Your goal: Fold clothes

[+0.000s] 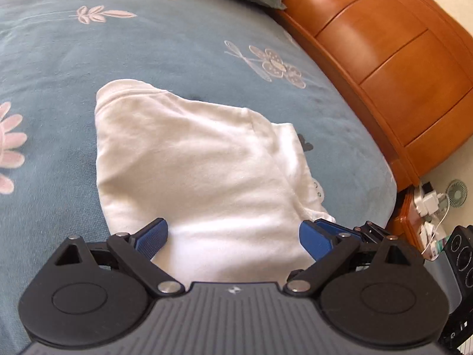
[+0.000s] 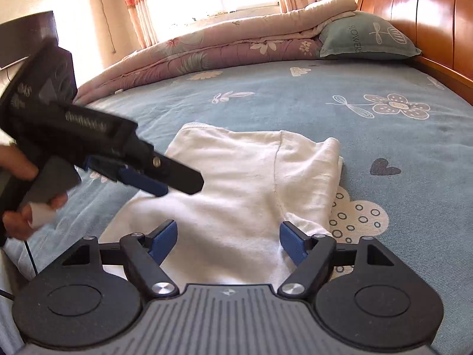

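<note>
Garment: white shirt, lying on the bed near the headboard, off the pillow and well short of the rolled quilt.
Progress: the shirt looks folded into a compact block, with a layer doubled under along the headboard side; probably a last fold or smoothing remains.
Left gripper: blue pads spread wide over the shirt's near edge, nothing pinched.
Right gripper: jaws wide, straddling the near edge, holding nothing.
Cloth: soft, thick knit, faintly creased, with a stitched seam running across the top layer.
Bed cover: blue-grey, matte, printed with pale flowers.
Headboard: glossy orange wood, panelled.
</note>
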Demonstrator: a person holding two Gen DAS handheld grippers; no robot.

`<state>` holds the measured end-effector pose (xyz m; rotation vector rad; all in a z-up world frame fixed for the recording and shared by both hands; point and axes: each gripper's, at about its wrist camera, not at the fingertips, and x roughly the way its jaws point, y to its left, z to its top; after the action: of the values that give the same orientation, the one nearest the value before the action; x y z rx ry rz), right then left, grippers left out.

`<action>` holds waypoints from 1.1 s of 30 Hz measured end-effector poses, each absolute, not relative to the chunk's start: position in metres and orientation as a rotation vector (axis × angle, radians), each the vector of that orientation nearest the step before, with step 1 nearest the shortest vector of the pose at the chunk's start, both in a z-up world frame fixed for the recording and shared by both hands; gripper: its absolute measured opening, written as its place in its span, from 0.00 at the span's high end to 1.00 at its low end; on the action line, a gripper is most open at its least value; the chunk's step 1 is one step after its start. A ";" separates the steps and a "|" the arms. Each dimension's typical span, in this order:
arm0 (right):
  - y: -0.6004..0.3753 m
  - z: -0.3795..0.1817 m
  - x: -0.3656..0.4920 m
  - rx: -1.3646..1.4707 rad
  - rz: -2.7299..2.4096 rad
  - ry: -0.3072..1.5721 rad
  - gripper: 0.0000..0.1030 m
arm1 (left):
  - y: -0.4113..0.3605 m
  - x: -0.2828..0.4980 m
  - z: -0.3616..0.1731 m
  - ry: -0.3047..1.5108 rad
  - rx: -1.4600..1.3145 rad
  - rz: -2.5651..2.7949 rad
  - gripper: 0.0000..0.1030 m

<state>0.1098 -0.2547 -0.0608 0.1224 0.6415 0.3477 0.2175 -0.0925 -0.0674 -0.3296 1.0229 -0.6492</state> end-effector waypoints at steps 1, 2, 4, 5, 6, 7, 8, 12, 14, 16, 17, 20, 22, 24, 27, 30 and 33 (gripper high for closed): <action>-0.255 -0.057 0.108 0.124 0.343 0.631 0.17 | -0.087 0.213 -0.070 1.011 -0.363 -0.638 0.07; -0.253 -0.058 0.109 0.115 0.338 0.634 0.13 | -0.082 0.209 -0.072 1.000 -0.394 -0.627 0.07; -0.250 -0.060 0.112 0.099 0.324 0.648 0.13 | -0.076 0.204 -0.071 0.991 -0.427 -0.605 0.07; -0.250 -0.066 0.114 0.102 0.309 0.682 0.13 | -0.074 0.202 -0.069 0.988 -0.424 -0.595 0.07; -0.253 -0.073 0.115 0.113 0.308 0.707 0.13 | -0.073 0.200 -0.068 0.984 -0.421 -0.584 0.07; -0.255 -0.075 0.111 0.121 0.319 0.702 0.13 | -0.071 0.198 -0.066 0.979 -0.417 -0.575 0.07; -0.256 -0.075 0.106 0.124 0.325 0.691 0.13 | -0.070 0.197 -0.063 0.968 -0.410 -0.573 0.07; -0.258 -0.069 0.096 0.133 0.335 0.691 0.12 | -0.073 0.214 -0.051 0.920 -0.381 -0.595 0.07; -0.258 -0.070 0.095 0.128 0.328 0.699 0.12 | -0.077 0.231 -0.045 0.885 -0.352 -0.594 0.07; -0.258 -0.072 0.094 0.124 0.328 0.705 0.12 | -0.081 0.251 -0.046 0.870 -0.342 -0.572 0.07; -0.257 -0.073 0.094 0.118 0.329 0.707 0.12 | -0.083 0.261 -0.048 0.871 -0.337 -0.559 0.07; -0.255 -0.075 0.089 0.097 0.332 0.712 0.11 | -0.097 0.290 -0.065 0.907 -0.284 -0.519 0.08; -0.255 -0.075 0.086 0.091 0.331 0.716 0.11 | -0.102 0.300 -0.071 0.926 -0.245 -0.500 0.09; -0.258 -0.074 0.084 0.101 0.320 0.723 0.11 | -0.101 0.301 -0.067 0.912 -0.241 -0.491 0.09; -0.265 -0.074 0.080 0.126 0.306 0.731 0.11 | -0.092 0.284 -0.048 0.862 -0.322 -0.531 0.08; -0.269 -0.074 0.078 0.154 0.310 0.726 0.11 | -0.094 0.258 -0.041 0.859 -0.338 -0.584 0.07; -0.268 -0.072 0.078 0.153 0.310 0.721 0.11 | -0.103 0.244 -0.056 0.885 -0.328 -0.617 0.07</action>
<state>0.0778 -0.2680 -0.0723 0.1531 0.7210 0.3097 0.2439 -0.1028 -0.0555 -0.3276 0.8853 -0.6170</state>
